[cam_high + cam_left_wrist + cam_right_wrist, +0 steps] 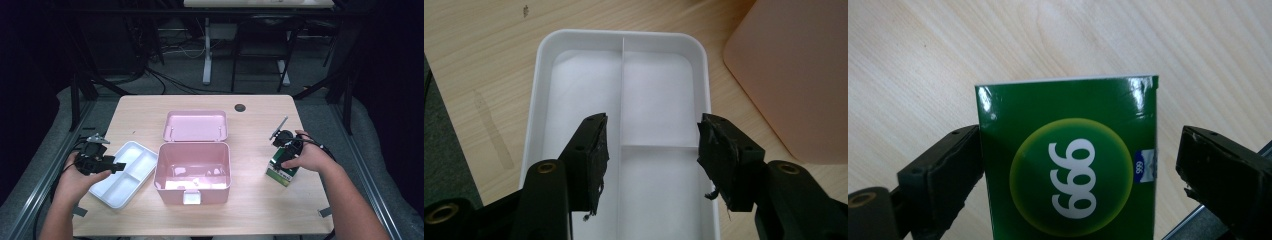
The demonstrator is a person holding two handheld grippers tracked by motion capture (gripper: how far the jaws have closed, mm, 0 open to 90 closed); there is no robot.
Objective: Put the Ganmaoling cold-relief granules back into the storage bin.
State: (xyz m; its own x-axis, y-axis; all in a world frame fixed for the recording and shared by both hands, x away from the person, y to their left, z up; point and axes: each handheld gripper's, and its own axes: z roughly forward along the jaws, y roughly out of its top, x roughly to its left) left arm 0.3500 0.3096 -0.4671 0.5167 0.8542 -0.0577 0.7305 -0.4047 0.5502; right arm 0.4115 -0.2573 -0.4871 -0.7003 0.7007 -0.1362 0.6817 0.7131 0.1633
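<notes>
Green and glossy, the small box (1068,165) stands on the tabletop (260,210) to the right of the pink case (193,172), and I have my right tool (1068,175) straddling it: the left jaw sits against one side, the right jaw is still apart from the other, so it is wide and not yet gripping. My worry is that closing from here pushes the box sideways or tips it, since only one jaw touches and the carton looks slick. My left tool (651,150) hangs wide open over the white divided tray (544,60), holding nothing. The case stands open between my hands, its lid (195,125) lying flat behind it; its near wall would be in the way of any low carry toward the inside.
</notes>
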